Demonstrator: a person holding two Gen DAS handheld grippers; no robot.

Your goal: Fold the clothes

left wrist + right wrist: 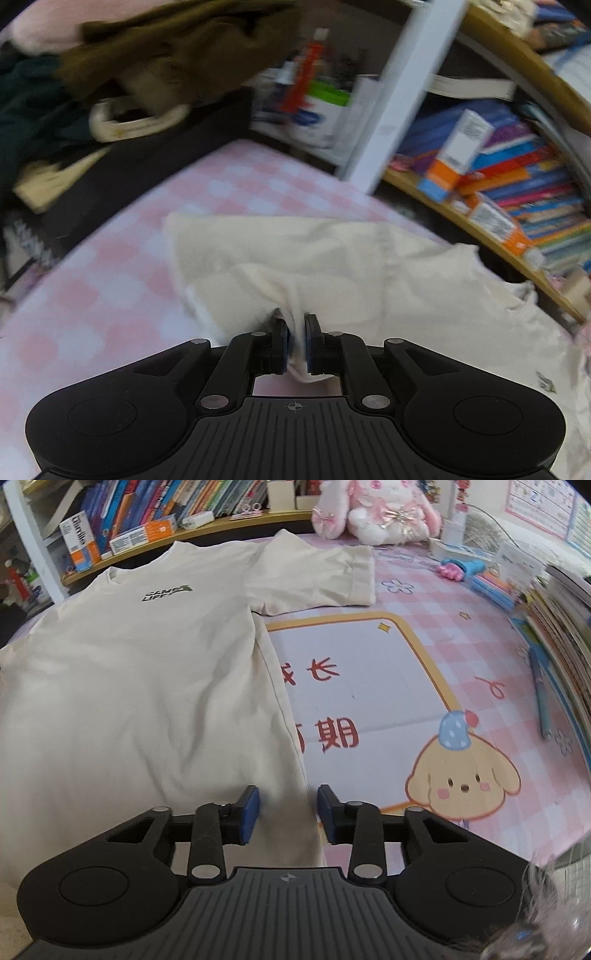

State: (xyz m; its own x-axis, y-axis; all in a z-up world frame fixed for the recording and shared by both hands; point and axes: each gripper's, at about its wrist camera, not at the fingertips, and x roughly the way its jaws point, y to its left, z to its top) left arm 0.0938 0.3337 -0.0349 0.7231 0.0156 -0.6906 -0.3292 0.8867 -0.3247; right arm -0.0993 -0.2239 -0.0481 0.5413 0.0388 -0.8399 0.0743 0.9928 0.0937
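Note:
A cream T-shirt point(140, 672) with a small dark chest logo lies flat, front up, on a pink checked mat point(480, 635). One sleeve point(332, 576) spreads out to the right. My right gripper point(288, 805) is open, its jaws on either side of the shirt's bottom right hem corner. In the left wrist view my left gripper point(295, 332) is shut on a bunched fold of the cream T-shirt point(314, 258), lifted slightly off the mat point(92, 295). That view is motion blurred.
A curved wooden shelf of books point(166, 513) runs behind the shirt. A pink plush rabbit point(376, 506), toys and stacked books point(561, 602) stand at the mat's far and right edges. A pen point(539, 698) lies at right. Dark clothes point(147, 66) pile up at left.

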